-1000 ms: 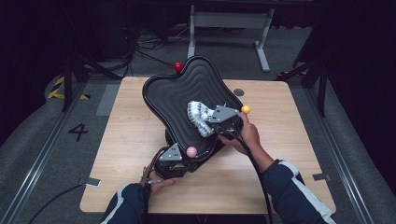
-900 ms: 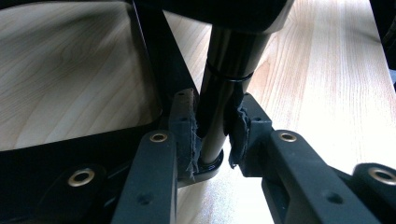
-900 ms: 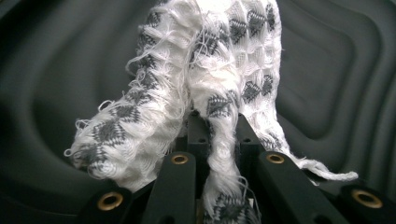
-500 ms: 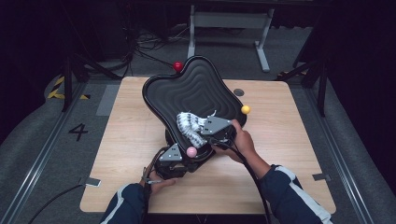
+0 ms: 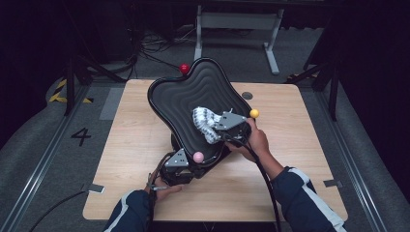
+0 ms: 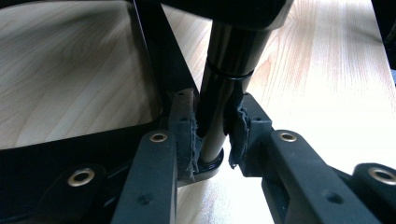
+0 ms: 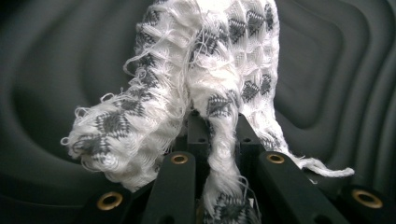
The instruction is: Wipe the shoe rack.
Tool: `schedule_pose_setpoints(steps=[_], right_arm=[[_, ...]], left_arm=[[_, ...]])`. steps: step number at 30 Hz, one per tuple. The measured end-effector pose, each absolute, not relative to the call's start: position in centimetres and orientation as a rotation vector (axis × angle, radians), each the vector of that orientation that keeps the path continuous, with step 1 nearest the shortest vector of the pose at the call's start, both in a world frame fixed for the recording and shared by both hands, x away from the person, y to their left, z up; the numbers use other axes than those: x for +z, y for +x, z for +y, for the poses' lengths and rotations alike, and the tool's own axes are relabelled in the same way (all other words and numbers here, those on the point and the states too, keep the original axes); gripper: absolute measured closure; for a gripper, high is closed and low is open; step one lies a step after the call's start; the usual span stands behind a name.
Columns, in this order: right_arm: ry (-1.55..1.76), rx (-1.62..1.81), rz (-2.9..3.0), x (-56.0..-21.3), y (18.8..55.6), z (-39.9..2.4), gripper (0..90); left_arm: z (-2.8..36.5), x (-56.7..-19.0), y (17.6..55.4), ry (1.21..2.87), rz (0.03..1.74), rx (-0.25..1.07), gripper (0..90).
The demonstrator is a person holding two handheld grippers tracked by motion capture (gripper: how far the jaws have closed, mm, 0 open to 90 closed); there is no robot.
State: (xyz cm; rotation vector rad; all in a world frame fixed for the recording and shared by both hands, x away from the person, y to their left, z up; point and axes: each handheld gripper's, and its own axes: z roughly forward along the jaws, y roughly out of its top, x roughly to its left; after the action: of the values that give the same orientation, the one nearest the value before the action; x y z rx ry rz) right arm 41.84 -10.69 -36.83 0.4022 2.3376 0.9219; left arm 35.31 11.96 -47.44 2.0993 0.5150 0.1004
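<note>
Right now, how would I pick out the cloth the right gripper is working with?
Start at the light wooden table and find the big black wavy-ribbed seat tilted up at its middle. On the seat's right side, pinched by the right gripper, is the cloth. It is the one soft, fringed white thing with a grey pattern, against all the hard black plastic.

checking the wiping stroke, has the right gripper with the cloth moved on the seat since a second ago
Yes. Against the seat, which stays put, the right gripper with the cloth dipped toward the pink ball, then returned up toward the yellow ball.
</note>
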Motion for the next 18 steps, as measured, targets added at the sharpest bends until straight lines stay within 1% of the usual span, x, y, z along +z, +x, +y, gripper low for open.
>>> schedule_pose_setpoints(steps=[18], right_arm=[[0.637, 0.788, 2.278, -37.1, 46.0, -16.2, 81.7]], left_arm=[[12.0, -47.4, 35.3, 2.101, 0.512, 0.104, 72.7]])
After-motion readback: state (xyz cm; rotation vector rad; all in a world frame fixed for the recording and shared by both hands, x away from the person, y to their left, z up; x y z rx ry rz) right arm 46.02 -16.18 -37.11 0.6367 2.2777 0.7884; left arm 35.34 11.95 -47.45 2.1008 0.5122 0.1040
